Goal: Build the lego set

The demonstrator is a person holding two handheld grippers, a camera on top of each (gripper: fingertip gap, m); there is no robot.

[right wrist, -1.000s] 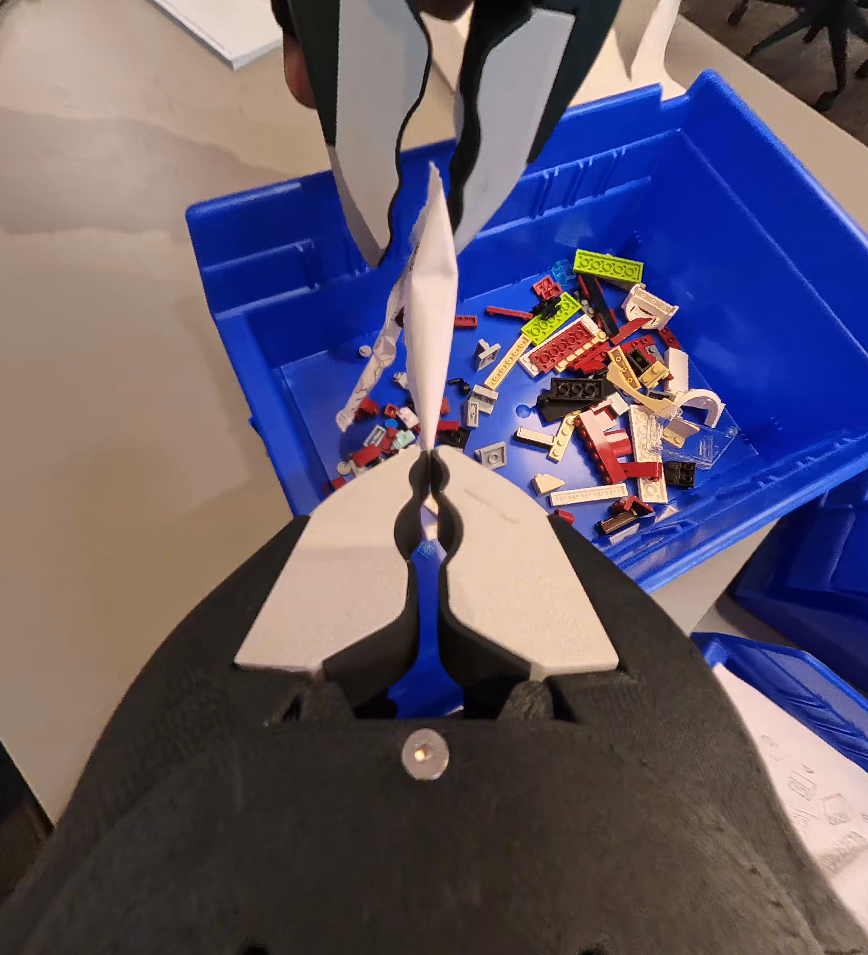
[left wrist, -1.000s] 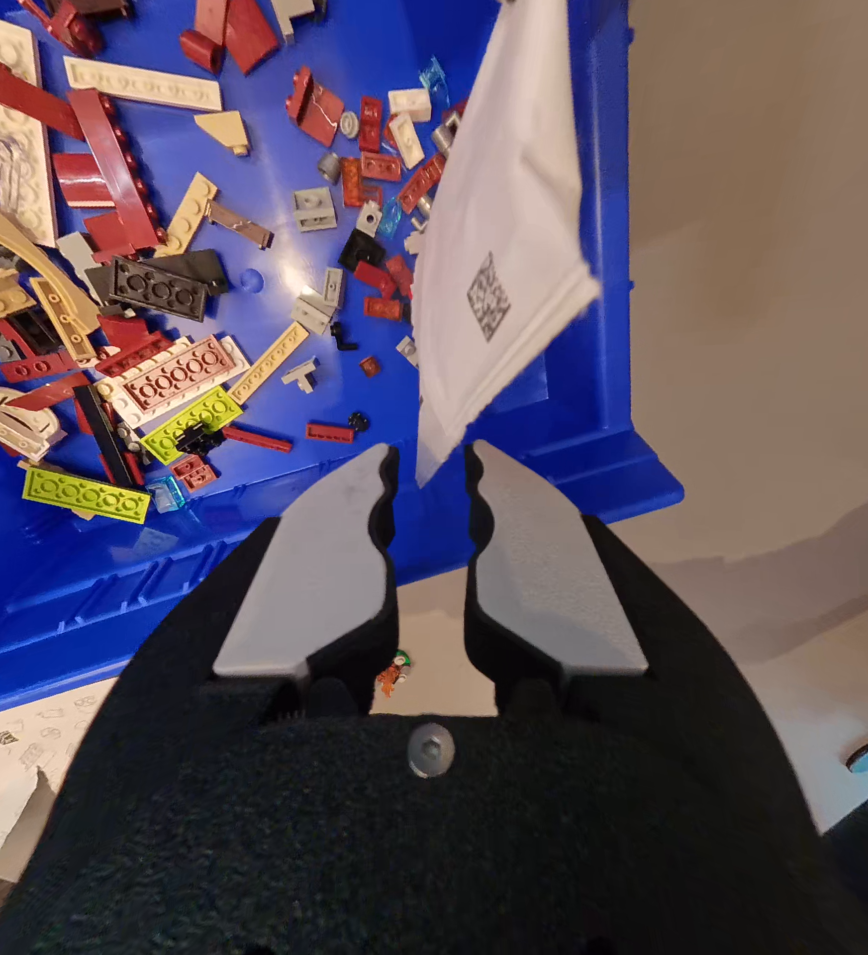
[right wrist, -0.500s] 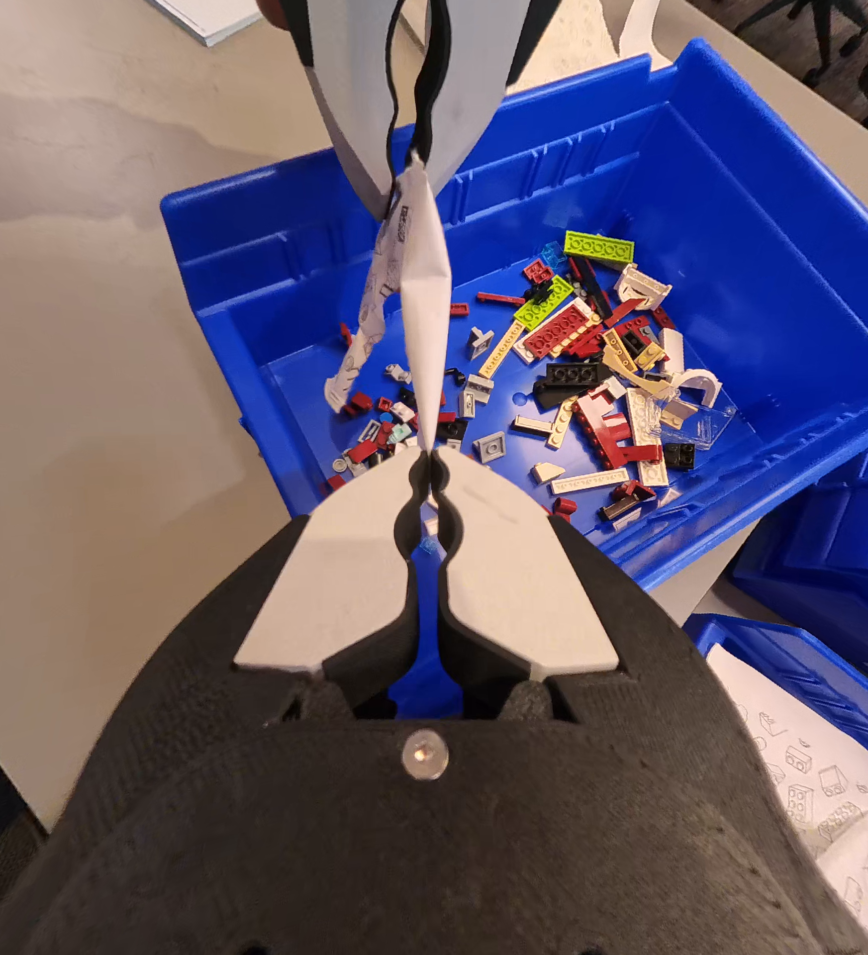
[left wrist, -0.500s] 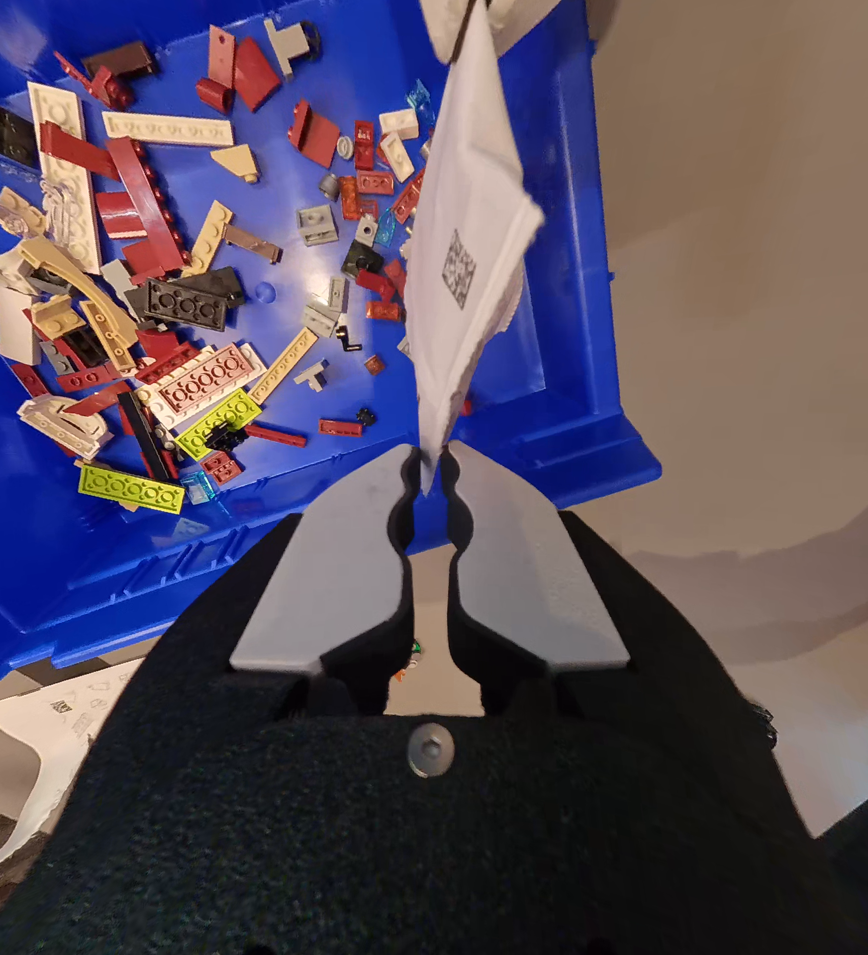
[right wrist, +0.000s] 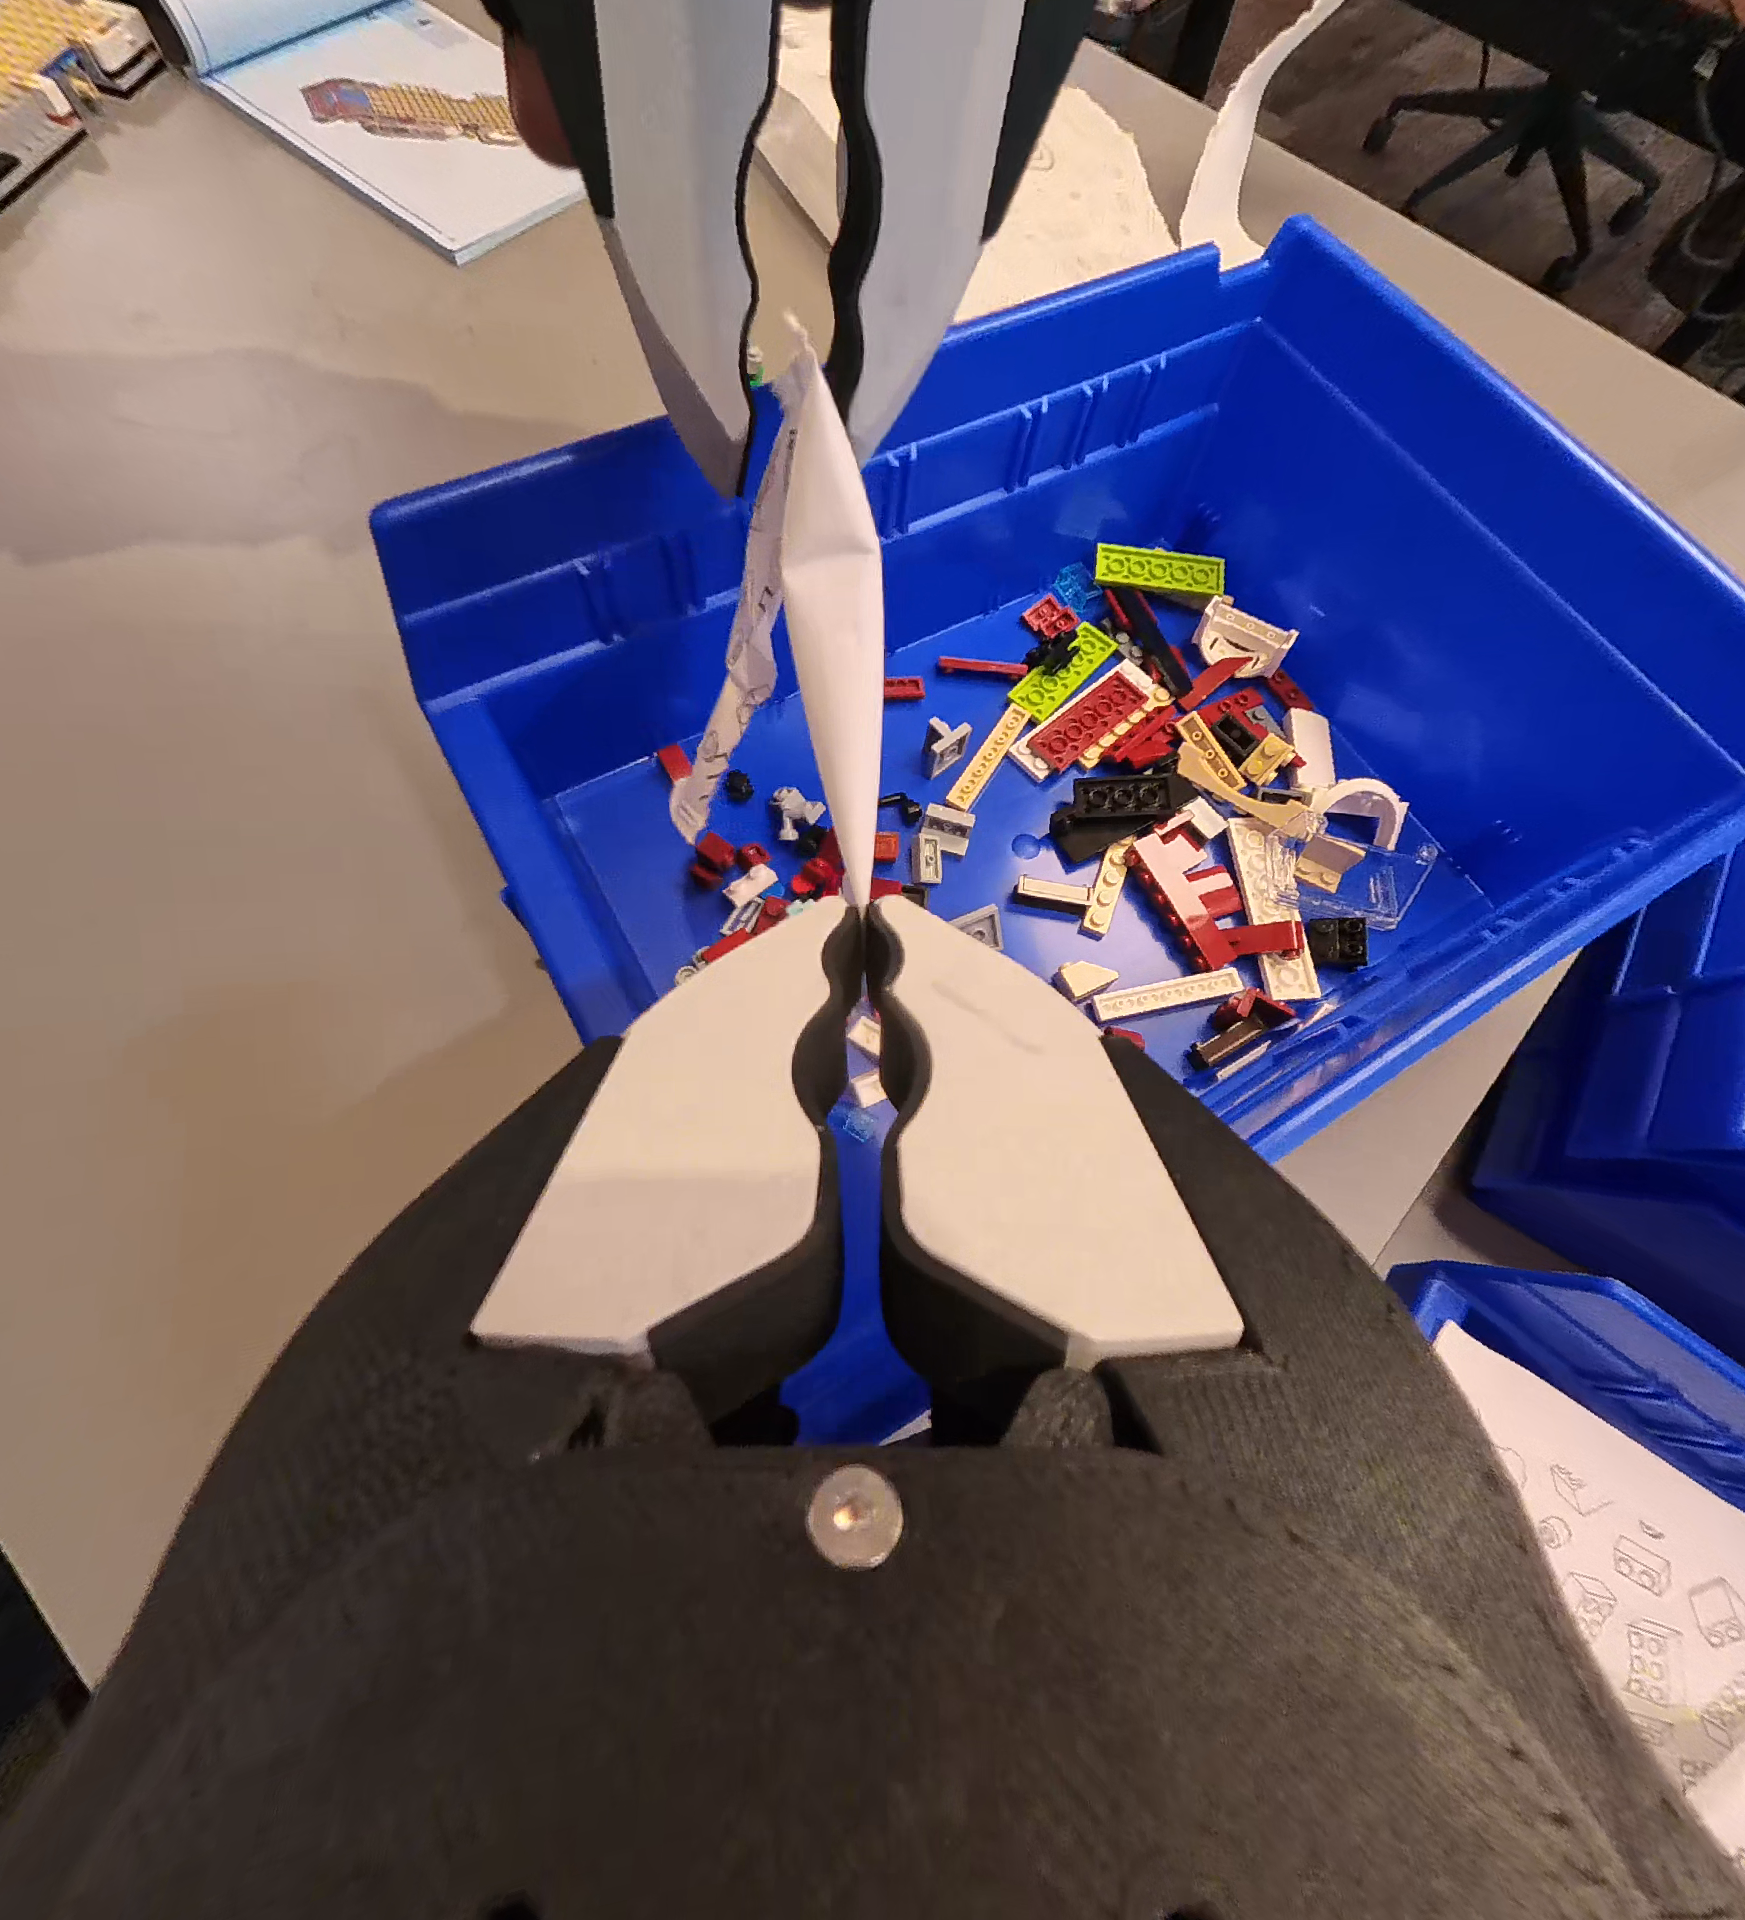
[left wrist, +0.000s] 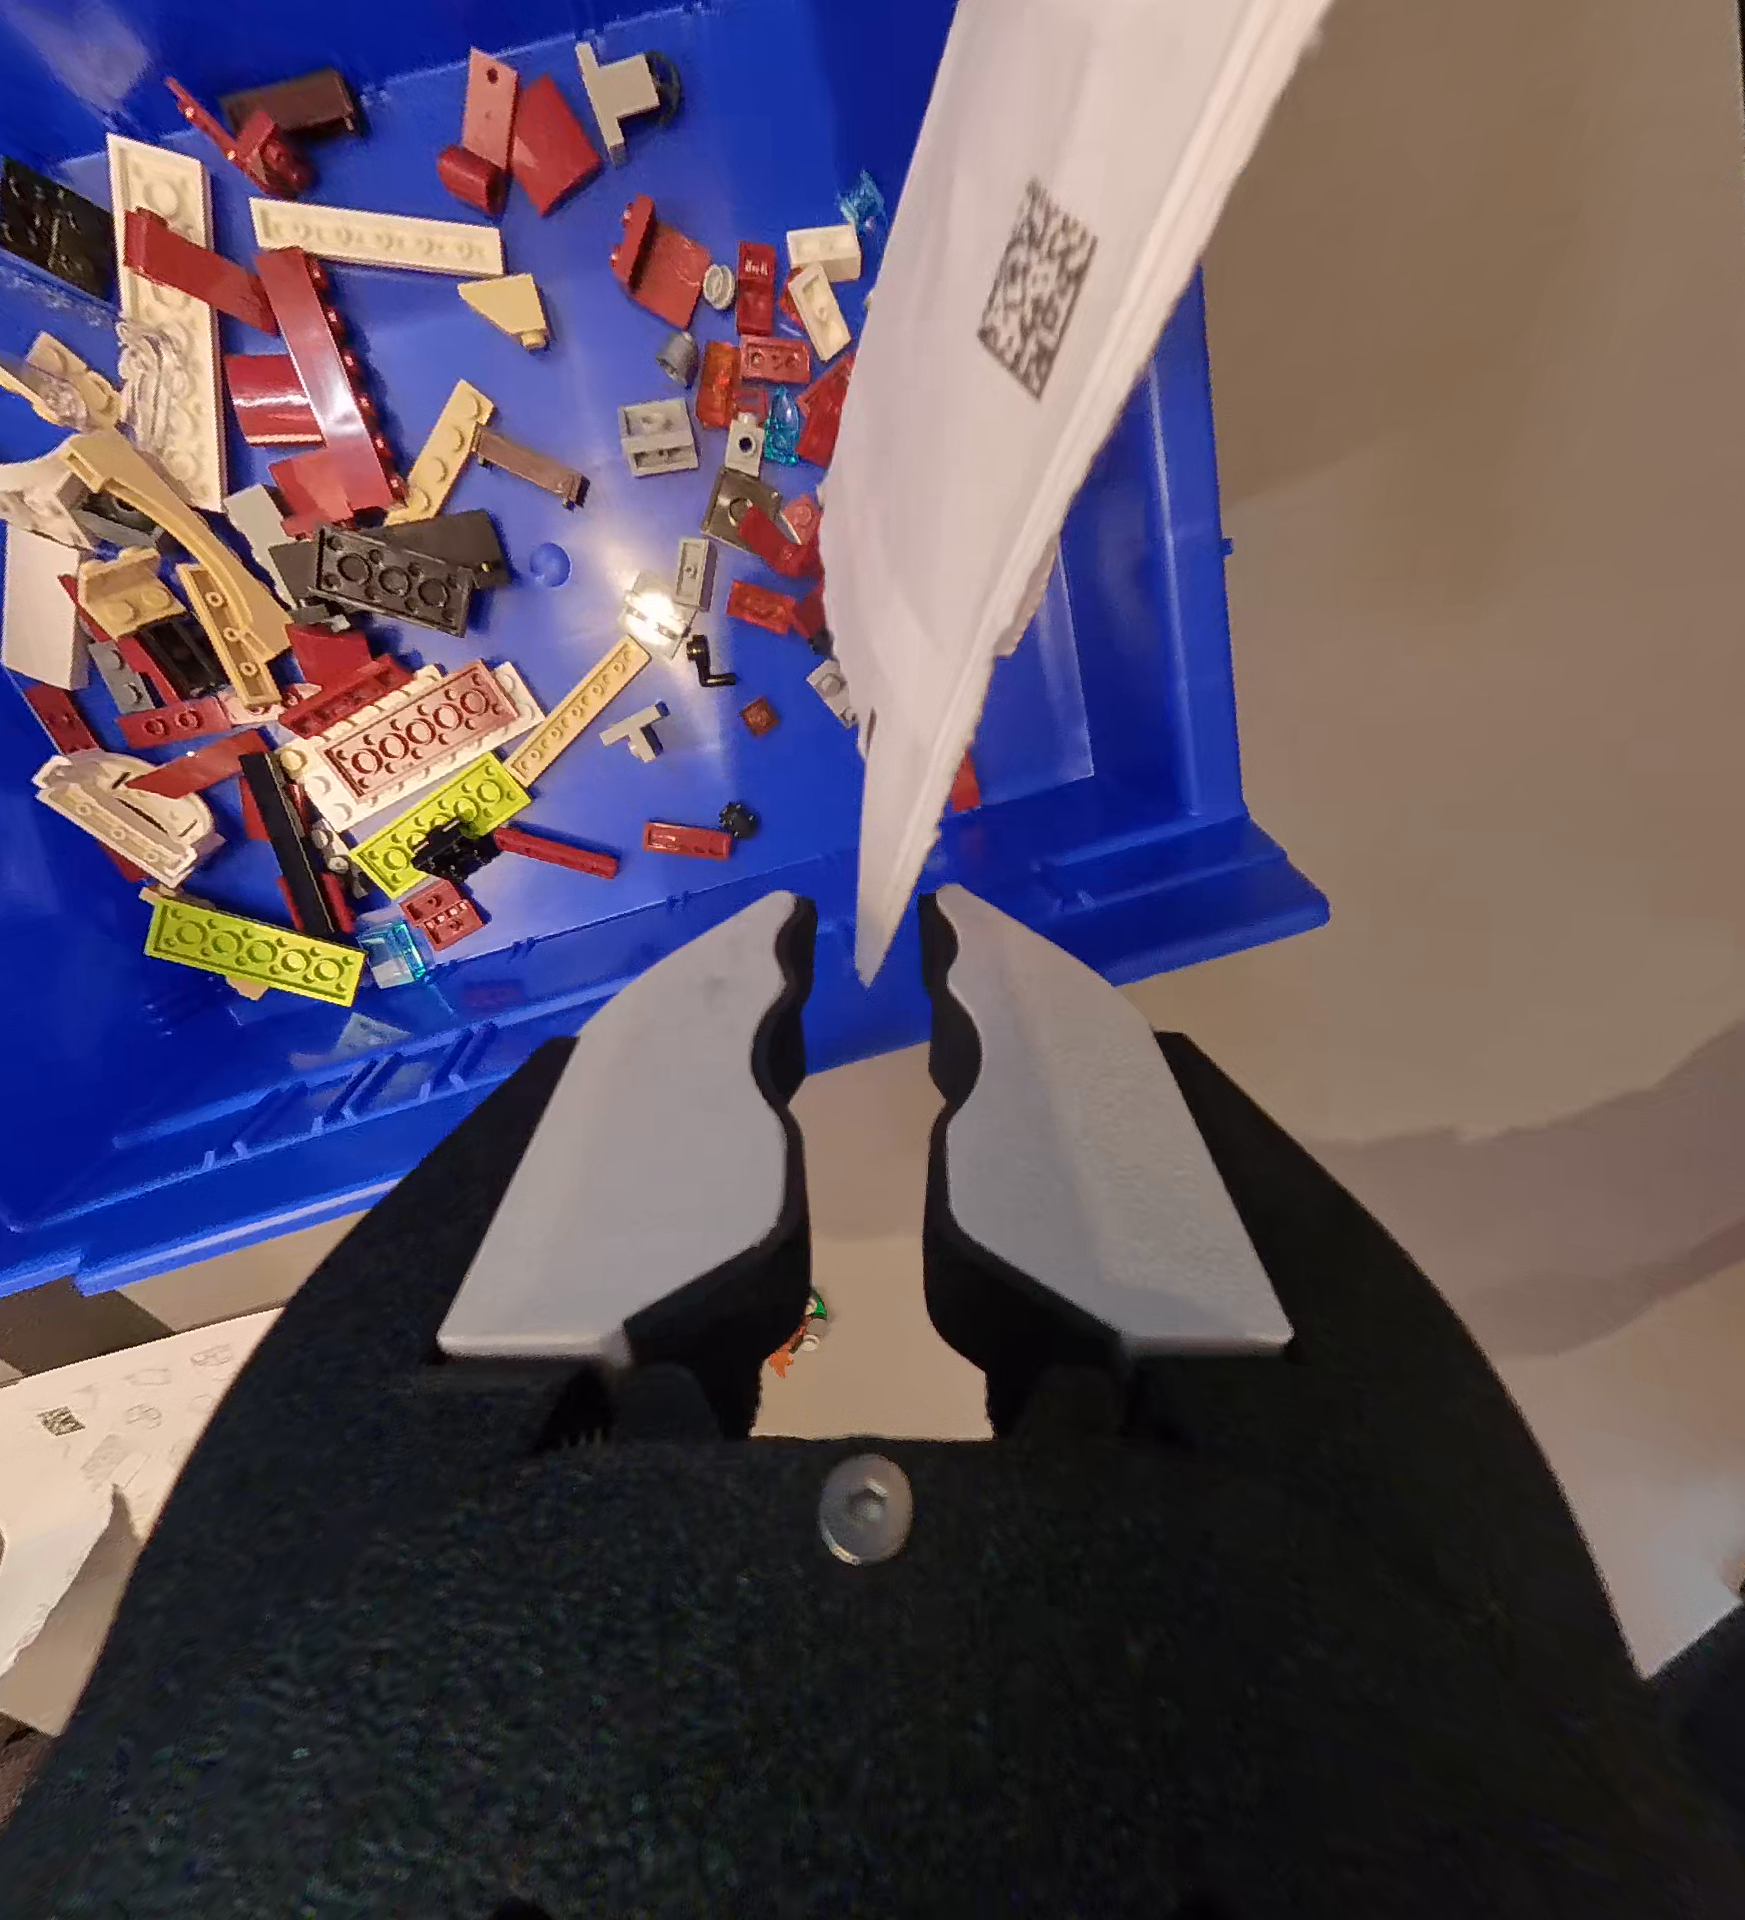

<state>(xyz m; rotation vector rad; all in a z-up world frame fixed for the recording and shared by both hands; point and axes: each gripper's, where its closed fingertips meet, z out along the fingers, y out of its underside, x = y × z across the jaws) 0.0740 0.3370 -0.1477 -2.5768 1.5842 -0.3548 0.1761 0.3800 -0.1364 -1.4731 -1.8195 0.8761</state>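
Right gripper (right wrist: 866, 920) fingers pinch white bag (right wrist: 832, 623) corner, frame centre; left gripper (left wrist: 866, 940) fingers part open astride its other tip, gripping nothing; blue bin (right wrist: 1470, 582) of bricks (right wrist: 1159, 748) below

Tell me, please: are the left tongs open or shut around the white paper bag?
Open. The left tongs stand apart, with a gap at each side of the white paper bag corner.

Paper bag (right wrist: 832, 644) over perhaps-reachable bin (right wrist: 1470, 540)
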